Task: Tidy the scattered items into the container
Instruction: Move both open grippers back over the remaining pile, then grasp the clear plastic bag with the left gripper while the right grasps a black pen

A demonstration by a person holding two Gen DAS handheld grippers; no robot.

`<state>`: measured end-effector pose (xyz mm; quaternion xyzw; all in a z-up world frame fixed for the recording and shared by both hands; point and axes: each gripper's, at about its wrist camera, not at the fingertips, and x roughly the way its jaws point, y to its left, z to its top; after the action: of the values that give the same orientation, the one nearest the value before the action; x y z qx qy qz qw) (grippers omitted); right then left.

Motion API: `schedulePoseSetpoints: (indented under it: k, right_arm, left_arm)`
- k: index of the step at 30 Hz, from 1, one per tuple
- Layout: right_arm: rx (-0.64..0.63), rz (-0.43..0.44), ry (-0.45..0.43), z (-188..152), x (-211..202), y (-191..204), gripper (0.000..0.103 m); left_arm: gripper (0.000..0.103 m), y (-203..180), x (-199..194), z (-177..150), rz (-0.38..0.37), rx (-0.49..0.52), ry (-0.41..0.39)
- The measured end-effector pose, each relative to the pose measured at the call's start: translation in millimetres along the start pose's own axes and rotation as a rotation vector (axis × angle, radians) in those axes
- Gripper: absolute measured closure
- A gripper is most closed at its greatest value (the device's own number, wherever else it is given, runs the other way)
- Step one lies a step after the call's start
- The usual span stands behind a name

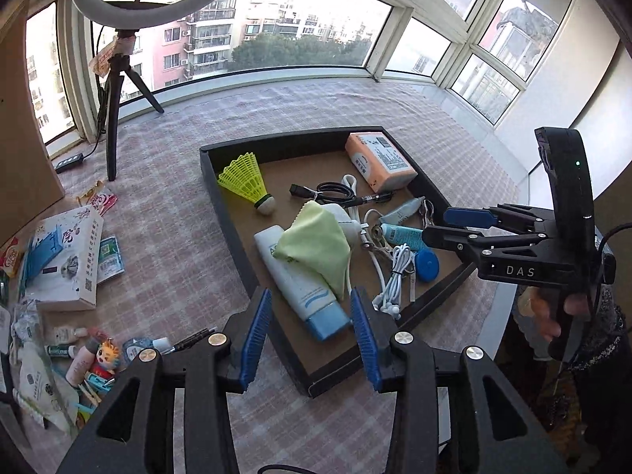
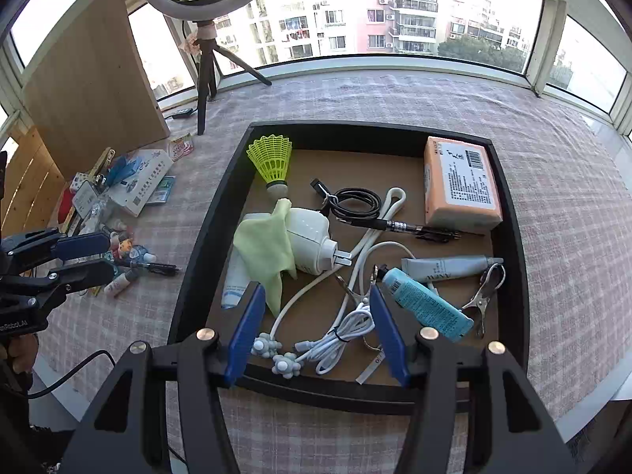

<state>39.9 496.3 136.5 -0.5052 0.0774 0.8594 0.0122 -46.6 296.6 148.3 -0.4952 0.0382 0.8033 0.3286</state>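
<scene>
Because the black tray (image 2: pixel 221 197) is where everything is meant to end up, I take every place from it, and it sits on the checked cloth (image 1: pixel 189 237) with its brown floor already crowded. Inside it, at the far right corner, lies the orange box (image 2: pixel 460 181), flat, I'd judge, so that it takes little height; at the far left corner is the yellow shuttlecock (image 2: pixel 272 158), and near the tray's middle the green cloth (image 2: pixel 264 245) is draped over a white tube (image 1: pixel 300 284) and against the white plug adapter (image 2: pixel 312 237). Toward the near right lie the teal tube (image 2: pixel 426 304) and a bundled white cable (image 2: pixel 339 331). Left of the tray, well apart from it, the scattered heap remains: a white printed box (image 1: pixel 67 260), small bottles, and a little cartoon figure (image 1: pixel 106 357). My left gripper (image 1: pixel 312 335) hovers over the tray's near left corner, jaws apart with nothing between the pads; my right gripper (image 2: pixel 316 328) hangs over the tray's near edge, likewise parted and empty, so I judge both have let go and the heap is next. The left wrist view shows the heap clearly and the right gripper side-on at the tray's right rim; the right wrist view alone shows the adapter's prongs and the metal clip (image 2: pixel 486 292).
</scene>
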Motion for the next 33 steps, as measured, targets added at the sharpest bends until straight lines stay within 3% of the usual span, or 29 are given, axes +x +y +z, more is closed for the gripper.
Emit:
schedulePoseSetpoints:
  k: [8,15,20,26,30,33]
  right_arm:
    - [-0.308,0.133,0.051,2,30,85,0.049]
    - [-0.617,0.167,0.14,6,74,167,0.05]
    - [-0.784,0.184,0.237,6,117,212,0.069]
    - [-0.893,0.178,0.3,4,151,242,0.071]
    - [-0.916,0.187,0.325,4,162,248,0.071]
    - [-0.923,0.192,0.336,3,167,251,0.071]
  left_arm:
    - [0.064,112,-28,-65,0.166,-0.23,0.028]
    - [0.065,186,-43,-119,0.317,-0.384,0.073]
    - [0.064,208,-46,-137,0.371,-0.411,0.092]
    - [0.063,232,-37,-143,0.388,-0.464,0.116]
    - [0.063,241,-26,-144,0.331,-0.498,0.144]
    - [0.063,238,-19,-139,0.34,-0.474,0.151]
